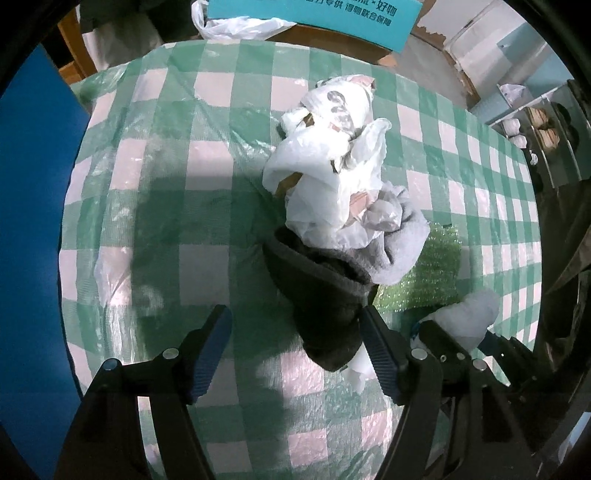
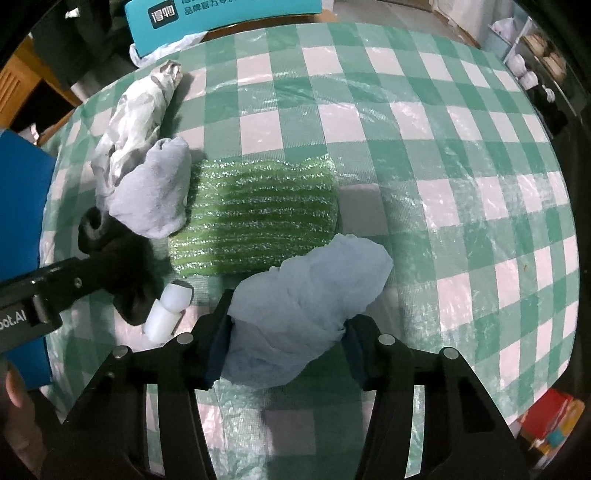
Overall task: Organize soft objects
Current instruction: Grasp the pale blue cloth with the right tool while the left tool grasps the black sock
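In the left wrist view my left gripper [image 1: 295, 341] is open, its right finger [image 1: 380, 354] touching a dark sock [image 1: 321, 295] that lies in front of it. Past the sock are a grey sock [image 1: 399, 243] and a crumpled white plastic bag [image 1: 332, 155]. My right gripper [image 2: 286, 338] is shut on a pale blue cloth wad [image 2: 306, 295], held just above a green bubble-wrap sheet [image 2: 258, 214]. The same wad shows in the left wrist view [image 1: 469, 314]. A small white foam piece [image 2: 168, 306] lies beside the dark sock [image 2: 122, 258].
A green and white checked tablecloth [image 2: 443, 166] covers the table. A teal box [image 1: 314, 18] and a white bag [image 1: 236, 26] sit at the far edge. A blue panel [image 1: 33, 221] stands at the left. Shelves with small items [image 1: 535, 125] are at the right.
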`<state>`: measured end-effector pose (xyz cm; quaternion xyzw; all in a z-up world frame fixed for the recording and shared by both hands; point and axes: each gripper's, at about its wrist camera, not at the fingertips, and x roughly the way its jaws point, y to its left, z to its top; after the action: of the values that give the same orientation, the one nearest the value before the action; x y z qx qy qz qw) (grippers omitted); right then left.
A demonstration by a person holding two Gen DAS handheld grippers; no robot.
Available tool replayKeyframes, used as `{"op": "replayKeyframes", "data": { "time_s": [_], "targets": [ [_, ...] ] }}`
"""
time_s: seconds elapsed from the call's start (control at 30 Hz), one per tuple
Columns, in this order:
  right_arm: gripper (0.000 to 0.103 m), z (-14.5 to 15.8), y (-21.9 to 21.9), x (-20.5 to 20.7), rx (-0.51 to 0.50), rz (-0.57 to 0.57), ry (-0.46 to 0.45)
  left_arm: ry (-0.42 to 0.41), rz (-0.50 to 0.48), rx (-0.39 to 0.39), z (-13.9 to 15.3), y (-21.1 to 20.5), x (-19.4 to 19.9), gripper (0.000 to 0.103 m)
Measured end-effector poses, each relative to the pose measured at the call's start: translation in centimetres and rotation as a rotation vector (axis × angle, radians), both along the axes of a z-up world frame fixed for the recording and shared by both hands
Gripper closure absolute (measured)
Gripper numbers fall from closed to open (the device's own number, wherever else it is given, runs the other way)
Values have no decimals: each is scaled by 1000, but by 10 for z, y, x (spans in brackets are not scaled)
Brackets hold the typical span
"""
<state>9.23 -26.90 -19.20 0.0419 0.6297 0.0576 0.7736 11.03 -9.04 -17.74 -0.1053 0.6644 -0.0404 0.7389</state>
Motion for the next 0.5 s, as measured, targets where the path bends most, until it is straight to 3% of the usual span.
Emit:
{"op": "replayKeyframes", "data": {
  "time_s": [0.2,0.5],
  "targets": [
    [52,16,-12,-6,11,-16,-29,-10,7,-25,2,2,0,30],
    [52,31,-24,-9,33,-25,-57,-23,-54,10,-8,-14,1,30]
  ]
}}
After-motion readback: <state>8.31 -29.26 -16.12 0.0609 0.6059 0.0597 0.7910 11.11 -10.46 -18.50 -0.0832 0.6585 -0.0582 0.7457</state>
